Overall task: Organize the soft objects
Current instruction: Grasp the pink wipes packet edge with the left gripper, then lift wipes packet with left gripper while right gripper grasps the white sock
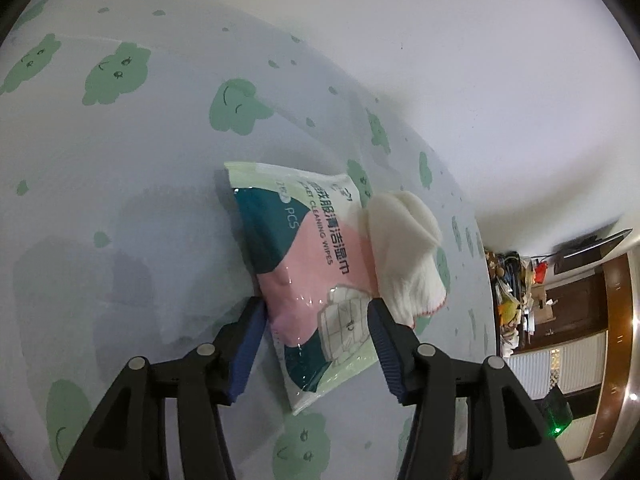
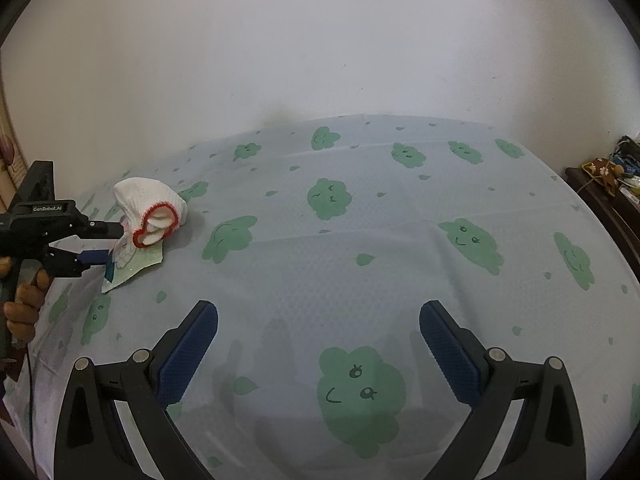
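On the bed sheet (image 2: 360,264), pale grey-blue and printed with green smiling cloud shapes, a flat wipes packet (image 1: 304,280) is lying, and everything else is placing itself around that packet. Beyond the packet a plain white wall (image 2: 320,40) is rising straight from the far edge of the sheet. To the packet's right in the left wrist view, past the sheet's edge, a cluttered dark wooden shelf (image 1: 520,292) is showing.

The packet is showing glossy plastic with teal, pink and pale green panels and printed lettering, and its surface is catching the light. A white knitted glove (image 1: 404,256) with a red-trimmed cuff is lying bunched against the packet's right edge, partly overlapping it; no container is holding either one.

The left gripper (image 1: 316,320) is straddling the near end of the packet with its blue pads on either side, its jaws standing apart; whether the pads are pressing on the plastic cannot be told. A hand (image 2: 24,300) is holding its handle. The right gripper (image 2: 318,328) is hanging released, well apart from the packet, over bare sheet.
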`<state>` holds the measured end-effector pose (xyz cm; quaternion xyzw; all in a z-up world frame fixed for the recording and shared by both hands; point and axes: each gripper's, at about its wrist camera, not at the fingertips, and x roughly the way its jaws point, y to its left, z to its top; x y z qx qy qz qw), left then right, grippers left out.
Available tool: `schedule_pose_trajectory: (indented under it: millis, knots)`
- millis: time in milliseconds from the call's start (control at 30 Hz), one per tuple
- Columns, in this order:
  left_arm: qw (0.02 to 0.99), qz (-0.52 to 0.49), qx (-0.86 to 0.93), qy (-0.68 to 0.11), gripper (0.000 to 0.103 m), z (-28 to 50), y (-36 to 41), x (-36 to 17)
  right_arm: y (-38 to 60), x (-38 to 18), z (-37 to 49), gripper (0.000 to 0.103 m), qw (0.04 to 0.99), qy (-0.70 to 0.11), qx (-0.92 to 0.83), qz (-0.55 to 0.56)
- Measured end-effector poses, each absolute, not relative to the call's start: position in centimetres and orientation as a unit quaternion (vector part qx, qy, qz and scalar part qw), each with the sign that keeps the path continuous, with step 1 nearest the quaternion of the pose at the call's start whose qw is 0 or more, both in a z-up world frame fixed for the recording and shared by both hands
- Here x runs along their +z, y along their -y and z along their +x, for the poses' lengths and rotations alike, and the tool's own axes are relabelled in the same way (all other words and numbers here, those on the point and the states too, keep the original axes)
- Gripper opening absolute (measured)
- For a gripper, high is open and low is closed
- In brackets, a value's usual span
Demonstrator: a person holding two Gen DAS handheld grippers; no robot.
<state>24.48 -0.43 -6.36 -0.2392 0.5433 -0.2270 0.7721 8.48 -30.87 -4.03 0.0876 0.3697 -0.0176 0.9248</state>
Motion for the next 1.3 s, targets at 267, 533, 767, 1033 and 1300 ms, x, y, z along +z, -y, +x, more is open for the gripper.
schedule_pose_trajectory:
  millis: [267, 533, 767, 1033, 1300]
  knots:
    - [0.83, -0.148, -0.201, -0.498, 0.017, 21.3, 2.1, -4.0, 30.8, -4.3, 8.8, 0.101, 0.921, -0.379, -0.023, 0.081]
    - [0.872, -0.097, -0.177, -0.445, 0.015, 13.4, 1.5, -0.1, 30.6, -4.4, 8.8, 0.101, 0.919, -0.386, -0.016, 0.075]
    - [0.872, -0.1, -0.176, -0.445, 0.015, 8.4, 0.4, 0.9, 26.5, -3.0, 10.9, 0.101, 0.911, -0.388, 0.14, 0.007]
    - [0.879, -0.114, -0.167, -0.433, 0.015, 4.8, -1.2, 3.0, 19.9, -2.1, 17.3, 0.101, 0.886, -0.401, 0.218, -0.077]
    - [0.878, -0.146, -0.164, -0.425, 0.015, 2.4, -3.5, 5.1, 15.7, -5.4, 23.0, 0.092, 0.853, -0.462, 0.221, -0.103]
